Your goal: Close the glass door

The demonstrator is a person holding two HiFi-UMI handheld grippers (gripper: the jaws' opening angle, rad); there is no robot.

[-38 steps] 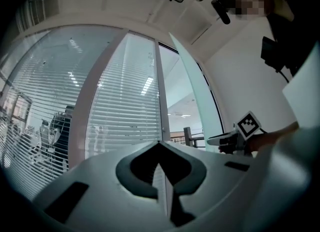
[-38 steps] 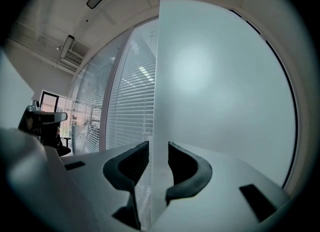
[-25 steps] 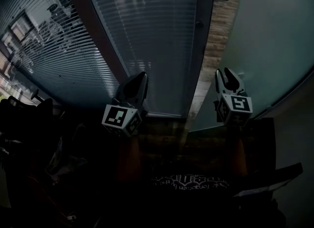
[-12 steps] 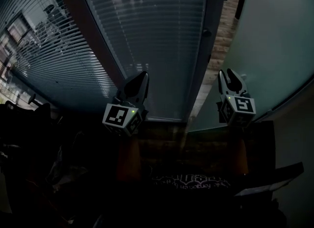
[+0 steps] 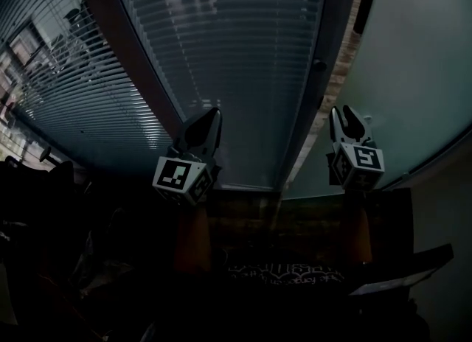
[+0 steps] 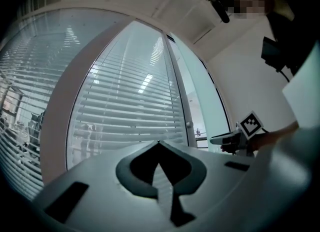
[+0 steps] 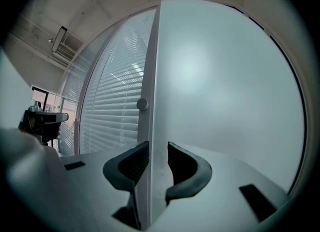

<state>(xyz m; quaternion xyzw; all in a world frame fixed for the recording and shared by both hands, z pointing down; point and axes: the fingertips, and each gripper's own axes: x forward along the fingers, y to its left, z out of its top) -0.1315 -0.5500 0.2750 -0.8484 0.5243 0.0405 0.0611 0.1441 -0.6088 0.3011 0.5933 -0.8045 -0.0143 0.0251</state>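
Pointing at the big frosted glass door (image 5: pixel 413 60), the grey right gripper (image 5: pixel 345 118) has its jaws a narrow slot apart with nothing clamped. Its tips are just beside the door's free edge; whether they touch, can't tell. Grey left gripper (image 5: pixel 212 116): jaws together, empty, facing the centre slatted panel (image 5: pixel 228 46). Door ajar, with a thin strip of brown wooden floor (image 5: pixel 338 53) between its free edge and the dark upright frame (image 5: pixel 310 105). Count: two grippers, one door, two slatted panels, one round knob (image 5: pixel 318 63) on the frame.
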